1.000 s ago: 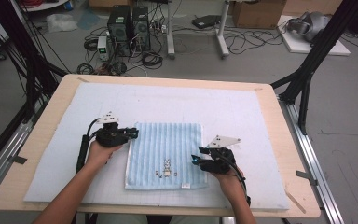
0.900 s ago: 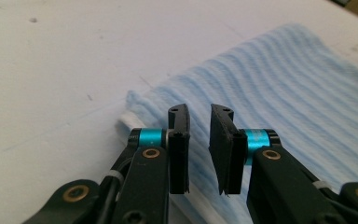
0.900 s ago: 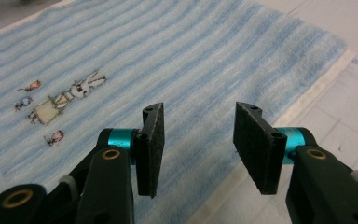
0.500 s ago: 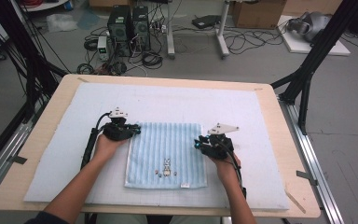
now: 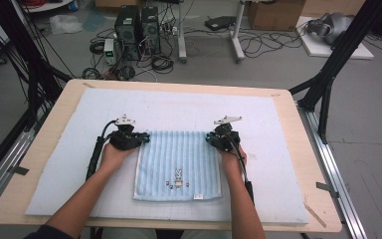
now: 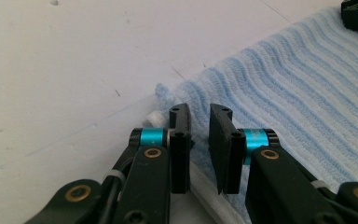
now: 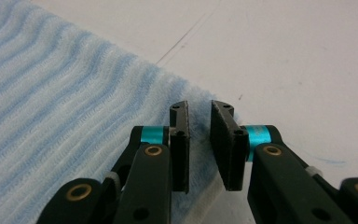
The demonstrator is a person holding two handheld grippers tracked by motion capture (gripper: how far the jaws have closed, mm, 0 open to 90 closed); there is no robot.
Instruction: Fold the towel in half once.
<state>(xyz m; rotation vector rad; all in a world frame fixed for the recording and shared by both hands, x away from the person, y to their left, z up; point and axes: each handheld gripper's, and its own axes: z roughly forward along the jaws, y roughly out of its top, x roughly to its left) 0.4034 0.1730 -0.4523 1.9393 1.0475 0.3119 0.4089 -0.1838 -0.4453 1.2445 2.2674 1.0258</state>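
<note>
Blue striped towel [image 5: 179, 162] flat on the white mat [image 5: 278, 149], near the table's [image 5: 298, 107] front middle, rabbit motif toward the near edge. No containers on the table.

Left gripper [image 5: 138, 141] at the towel's far left corner, right gripper [image 5: 213, 141] at the far right corner, each in a hand coming in from the near side.

In the left gripper view: jaws nearly together with a narrow gap, straddling the towel's corner [image 6: 168, 95]; cloth and a white hem below and between them, pads apart from the cloth as far as can be told.

In the right gripper view: jaws just been closing, now a narrow gap, with the towel's corner [image 7: 200, 126] lying between them. Pressing on the cloth or merely over it: cannot tell for sure; a sliver of space visible beside each pad.
</note>
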